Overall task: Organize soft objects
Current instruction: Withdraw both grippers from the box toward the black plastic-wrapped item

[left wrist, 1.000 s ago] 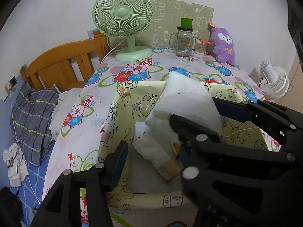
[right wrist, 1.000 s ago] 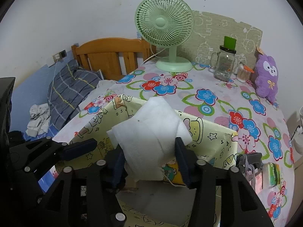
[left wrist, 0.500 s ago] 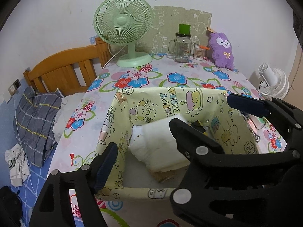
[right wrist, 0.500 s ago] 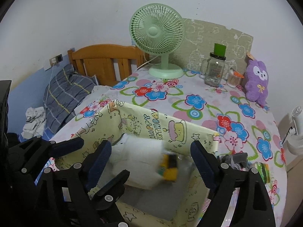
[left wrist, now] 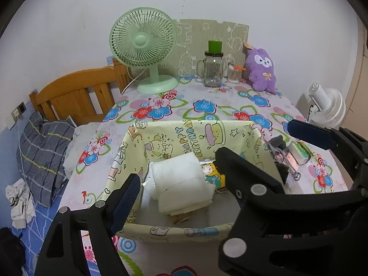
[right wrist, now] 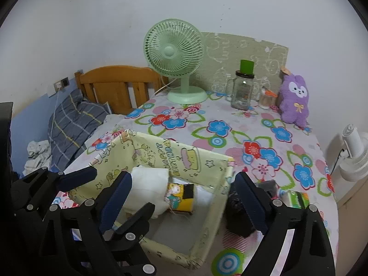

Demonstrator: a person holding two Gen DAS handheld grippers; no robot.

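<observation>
Inside the yellow box [left wrist: 174,138] on the flowered table [left wrist: 207,105] we find one white pillow [left wrist: 181,181] lying against one small yellow pouch [left wrist: 214,174], both loose. Both tools stand released: the left gripper [left wrist: 177,168] and right gripper [right wrist: 184,197] have just been opening, and their pads press on nothing. We judge the pillow light, soft and compressible, best pinched across its rolled middle; one purple plush toy [right wrist: 295,101] remains unpacked.
</observation>
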